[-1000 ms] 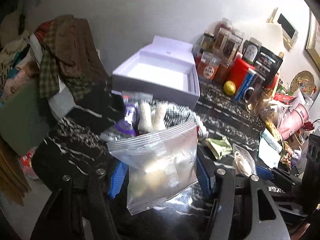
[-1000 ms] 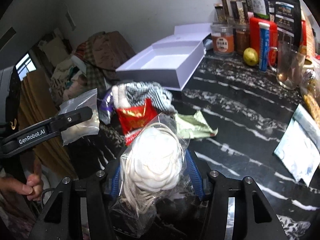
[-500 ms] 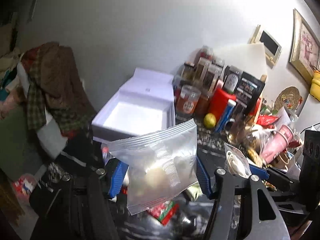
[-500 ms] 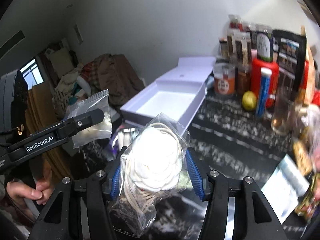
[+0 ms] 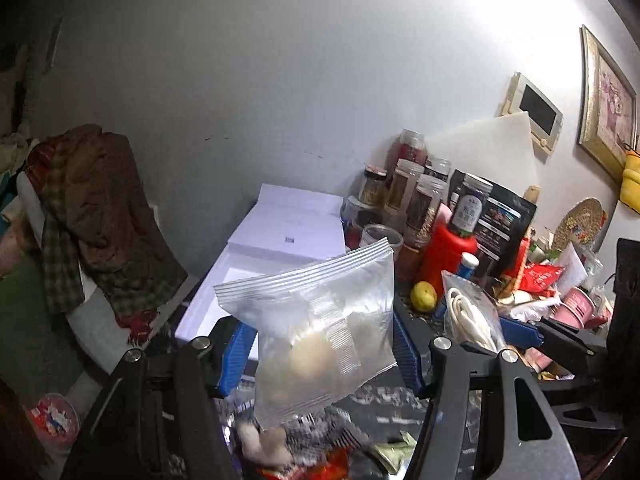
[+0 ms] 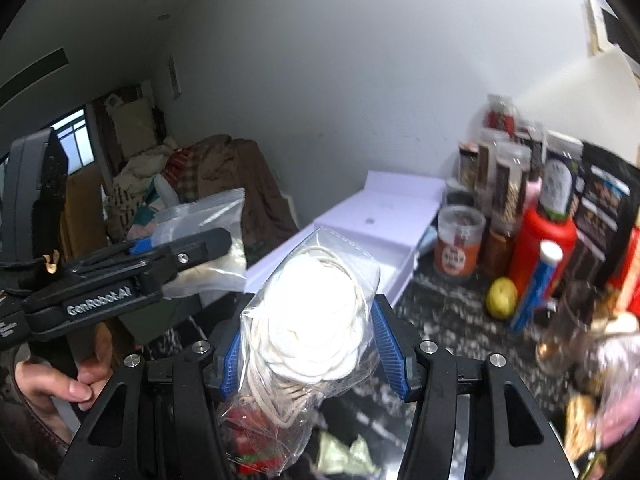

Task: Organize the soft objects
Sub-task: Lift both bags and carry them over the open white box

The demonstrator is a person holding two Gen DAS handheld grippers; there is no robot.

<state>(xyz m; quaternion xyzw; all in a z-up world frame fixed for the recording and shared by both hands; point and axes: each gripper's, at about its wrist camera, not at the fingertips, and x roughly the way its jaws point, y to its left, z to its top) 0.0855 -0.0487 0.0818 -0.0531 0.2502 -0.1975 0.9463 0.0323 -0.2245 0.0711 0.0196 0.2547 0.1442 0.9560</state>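
Note:
My left gripper (image 5: 324, 354) is shut on a clear zip bag (image 5: 320, 320) with pale soft lumps inside, held in the air in front of the open white box (image 5: 276, 248). My right gripper (image 6: 310, 350) is shut on a clear bag of white cotton pads and cord (image 6: 312, 312), also raised. In the right wrist view the left gripper (image 6: 192, 248) and its zip bag (image 6: 204, 236) are at the left. In the left wrist view the right gripper's bag (image 5: 470, 316) is at the right. More soft items, a checked cloth (image 5: 320, 436) and a red packet (image 6: 256, 436), lie on the table below.
Jars and bottles (image 5: 416, 204), a red container (image 6: 540, 248) and a lemon (image 5: 424, 296) crowd the back right of the black marble table (image 6: 440, 312). A pile of clothes (image 5: 92, 208) sits at the left. A glass (image 6: 568, 328) stands at the right.
Both grippers have risen with their bags and tilted upward. The table and the pile of soft items have dropped low in view, and the white box now sits behind the bags.

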